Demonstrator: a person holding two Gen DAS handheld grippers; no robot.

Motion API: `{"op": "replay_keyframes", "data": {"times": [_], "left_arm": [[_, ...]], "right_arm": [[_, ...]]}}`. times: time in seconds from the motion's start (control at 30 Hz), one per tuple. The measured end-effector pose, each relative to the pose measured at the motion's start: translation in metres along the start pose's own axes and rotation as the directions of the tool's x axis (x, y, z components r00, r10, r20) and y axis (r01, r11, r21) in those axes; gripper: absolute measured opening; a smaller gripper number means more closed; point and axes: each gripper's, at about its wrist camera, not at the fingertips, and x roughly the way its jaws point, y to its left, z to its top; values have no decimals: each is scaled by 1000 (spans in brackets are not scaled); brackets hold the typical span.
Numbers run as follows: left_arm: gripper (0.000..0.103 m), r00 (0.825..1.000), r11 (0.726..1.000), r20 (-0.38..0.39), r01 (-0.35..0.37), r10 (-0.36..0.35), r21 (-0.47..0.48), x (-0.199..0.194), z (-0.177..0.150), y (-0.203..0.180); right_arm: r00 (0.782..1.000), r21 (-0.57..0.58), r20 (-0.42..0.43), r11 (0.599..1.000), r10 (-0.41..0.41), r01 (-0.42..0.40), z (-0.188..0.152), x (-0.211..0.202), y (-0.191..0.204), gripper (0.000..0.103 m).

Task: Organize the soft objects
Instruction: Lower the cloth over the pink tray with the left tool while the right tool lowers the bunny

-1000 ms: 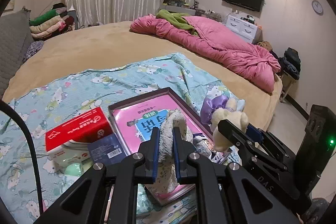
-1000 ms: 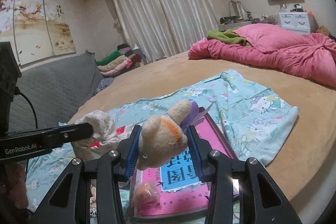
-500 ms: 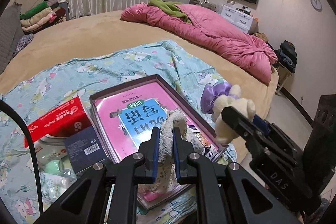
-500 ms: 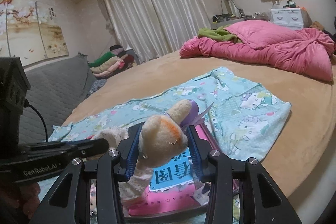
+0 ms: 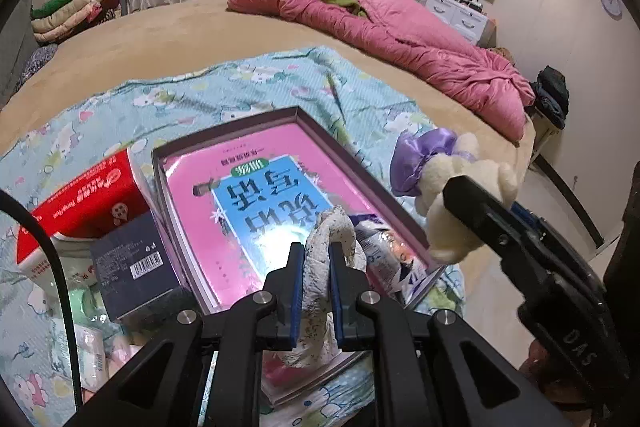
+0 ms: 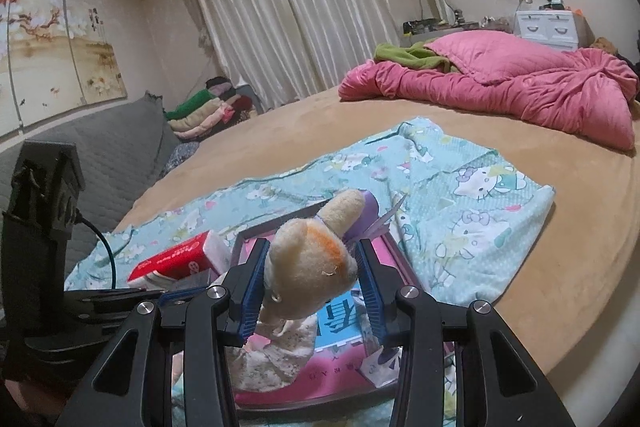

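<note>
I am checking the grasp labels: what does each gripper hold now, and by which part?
The left gripper is shut on the speckled white cloth, around its bunched middle. The right gripper is shut on the plush toy, across its head.

Colours and patterns. Plush toy (image 6: 310,267): cream body, orange patch on the head, lilac satin bow (image 5: 420,157). Cloth (image 5: 318,291) between the blue-padded fingers (image 5: 298,291): off-white with fine dark speckles. Book (image 5: 260,203): bright pink cover, blue central panel with dark characters. Tray rim (image 5: 224,137): dark purple. Tissue pack (image 5: 86,197): red with white print. Box (image 5: 134,267): navy, white barcode label. Sheet (image 6: 476,203): pale turquoise, cartoon-cat print. Bed cover (image 5: 168,35): plain tan. Quilt (image 6: 520,87): rose pink. Curtains (image 6: 288,15): white, vertically pleated.
</note>
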Motion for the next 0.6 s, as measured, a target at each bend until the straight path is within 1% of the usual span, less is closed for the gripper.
{"op": "replay_keyframes", "data": {"times": [0.13, 0.27, 0.5, 0.6], "left_arm": [[12, 999, 1000, -29, -18, 18, 1, 11, -5, 3], [12, 998, 999, -49, -33, 33, 7, 18, -10, 5], [12, 997, 998, -62, -55, 55, 14, 24, -16, 10], [12, 996, 998, -65, -63, 64, 9, 25, -18, 13]], "right_arm": [[999, -20, -38, 1000, 2, -3, -5, 9, 0, 45], [995, -25, -95, 1000, 7, -9, -13, 22, -3, 45], [991, -37, -129, 999, 24, -29, -19, 31, -2, 45], [987, -52, -160, 998, 27, -36, -22, 36, 0, 45]]}}
